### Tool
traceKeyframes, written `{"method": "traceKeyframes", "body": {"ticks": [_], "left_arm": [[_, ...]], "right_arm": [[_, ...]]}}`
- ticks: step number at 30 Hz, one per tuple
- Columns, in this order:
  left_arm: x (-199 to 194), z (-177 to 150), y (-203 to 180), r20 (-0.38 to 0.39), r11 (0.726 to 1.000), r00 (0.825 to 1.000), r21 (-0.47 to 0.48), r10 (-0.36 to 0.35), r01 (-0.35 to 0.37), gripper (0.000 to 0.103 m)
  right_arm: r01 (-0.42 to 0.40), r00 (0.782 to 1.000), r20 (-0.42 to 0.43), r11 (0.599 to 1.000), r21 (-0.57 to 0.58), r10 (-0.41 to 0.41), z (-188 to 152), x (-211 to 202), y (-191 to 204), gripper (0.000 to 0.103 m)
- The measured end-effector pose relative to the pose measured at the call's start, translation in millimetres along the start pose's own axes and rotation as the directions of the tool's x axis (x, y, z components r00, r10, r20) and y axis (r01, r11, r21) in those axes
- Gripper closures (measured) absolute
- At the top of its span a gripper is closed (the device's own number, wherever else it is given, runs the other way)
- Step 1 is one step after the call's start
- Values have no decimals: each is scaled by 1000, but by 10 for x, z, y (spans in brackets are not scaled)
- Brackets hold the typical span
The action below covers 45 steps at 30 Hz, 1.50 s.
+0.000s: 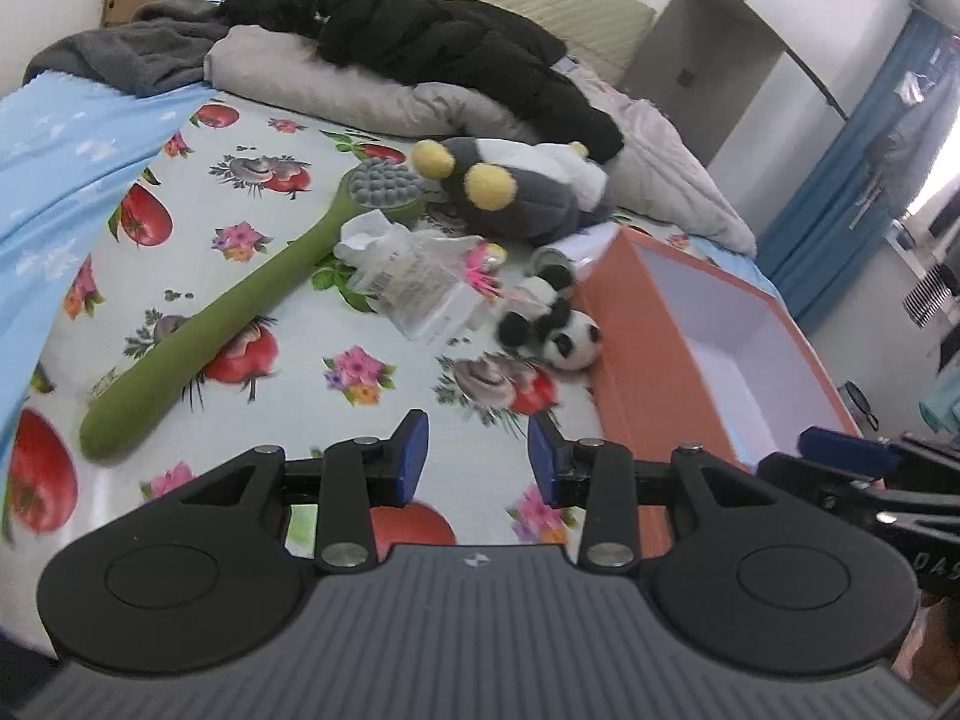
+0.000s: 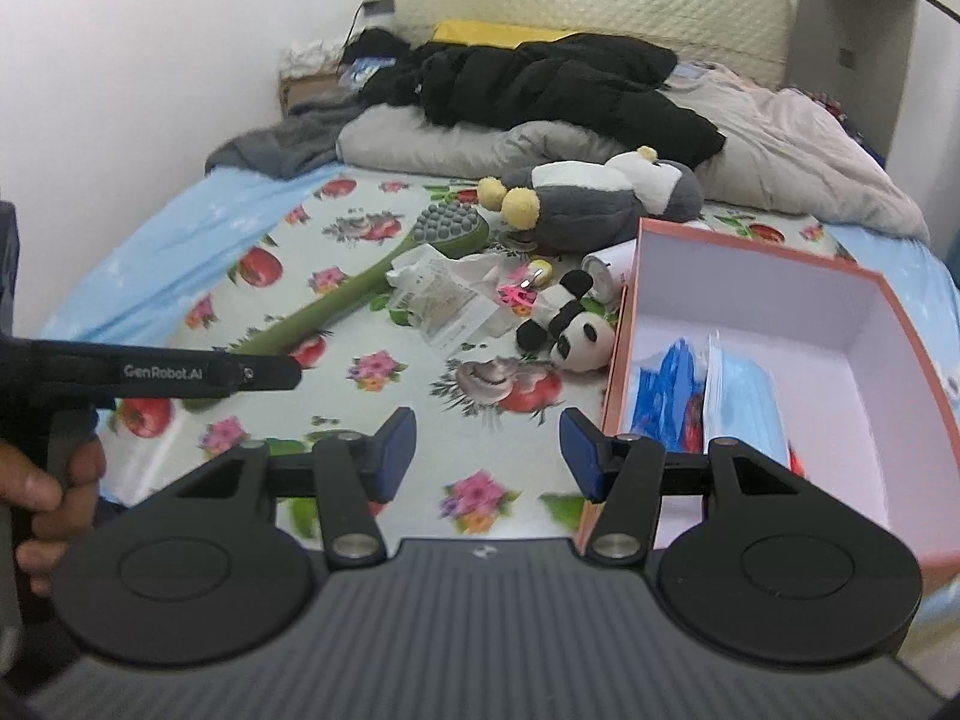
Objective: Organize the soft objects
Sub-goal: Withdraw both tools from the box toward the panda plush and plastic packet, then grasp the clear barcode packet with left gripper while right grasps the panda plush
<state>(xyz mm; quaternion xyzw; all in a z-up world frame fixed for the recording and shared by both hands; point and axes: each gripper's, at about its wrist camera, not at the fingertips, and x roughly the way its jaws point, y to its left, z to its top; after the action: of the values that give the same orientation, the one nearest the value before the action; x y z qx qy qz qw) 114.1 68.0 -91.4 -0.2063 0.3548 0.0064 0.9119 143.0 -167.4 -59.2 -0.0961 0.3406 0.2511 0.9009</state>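
On the fruit-print sheet lie a small panda plush (image 1: 552, 330) (image 2: 567, 324), a grey penguin plush with yellow feet (image 1: 516, 189) (image 2: 600, 201), a long green massage brush (image 1: 240, 312) (image 2: 360, 288) and a crumpled clear packet (image 1: 414, 276) (image 2: 450, 300). An orange box with a white inside (image 1: 636, 360) (image 2: 624, 348) stands to their right; blue packets (image 2: 708, 390) lie in it. My left gripper (image 1: 478, 456) hovers open above the sheet, short of the panda, nothing between its blue pads. My right gripper (image 2: 487, 456) is open and empty too, beside the box's left wall.
A black jacket (image 2: 540, 84) and grey bedding (image 2: 780, 144) are piled at the head of the bed. A light blue cloth (image 1: 66, 168) covers the left side. A small white can (image 2: 606, 270) lies by the box. A hand (image 2: 42, 480) holds the left gripper's handle.
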Motion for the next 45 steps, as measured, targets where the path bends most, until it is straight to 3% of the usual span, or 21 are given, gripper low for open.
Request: {"method": "traceKeyframes", "body": {"ticks": [10, 18, 22, 24, 26, 29, 32, 35, 38, 41, 45], "left_arm": [[1004, 300, 359, -16, 998, 1000, -58, -10, 9, 58], [1655, 484, 543, -33, 995, 999, -101, -3, 0, 55], [1924, 510, 591, -45, 994, 999, -108, -6, 2, 54], [2028, 524, 610, -39, 993, 999, -116, -12, 8, 46], [2113, 542, 623, -31, 992, 1000, -123, -6, 2, 44], [2212, 578, 621, -19, 992, 1000, -124, -8, 6, 44], [2313, 593, 629, -17, 992, 1000, -128, 22, -24, 43], [2367, 607, 627, -1, 992, 1000, -125, 3, -3, 43], [2398, 618, 628, 5, 993, 1000, -120, 7, -7, 46], [2402, 624, 675, 6, 989, 1000, -149, 8, -7, 58], [2358, 631, 721, -2, 985, 1000, -171, 12, -12, 71]], "right_arm": [[22, 993, -110, 983, -183, -43, 486, 823, -144, 48], [10, 973, -214, 939, -344, -89, 806, 1546, -232, 48], [-28, 957, -269, 891, -453, -106, 878, 1936, -212, 48], [-56, 946, -304, 870, -491, -110, 906, 2103, -225, 48], [-92, 933, -342, 849, -521, -109, 924, 2257, -239, 48], [-145, 920, -376, 796, -588, -110, 902, 2390, -213, 48], [-183, 904, -412, 774, -607, -110, 902, 2494, -210, 48], [-192, 894, -427, 747, -637, -134, 886, 2617, -205, 48], [-227, 866, -476, 731, -644, -151, 838, 2712, -205, 48], [-228, 867, -469, 700, -677, -171, 790, 2735, -179, 48], [-221, 873, -455, 689, -690, -176, 765, 2729, -159, 50]]}}
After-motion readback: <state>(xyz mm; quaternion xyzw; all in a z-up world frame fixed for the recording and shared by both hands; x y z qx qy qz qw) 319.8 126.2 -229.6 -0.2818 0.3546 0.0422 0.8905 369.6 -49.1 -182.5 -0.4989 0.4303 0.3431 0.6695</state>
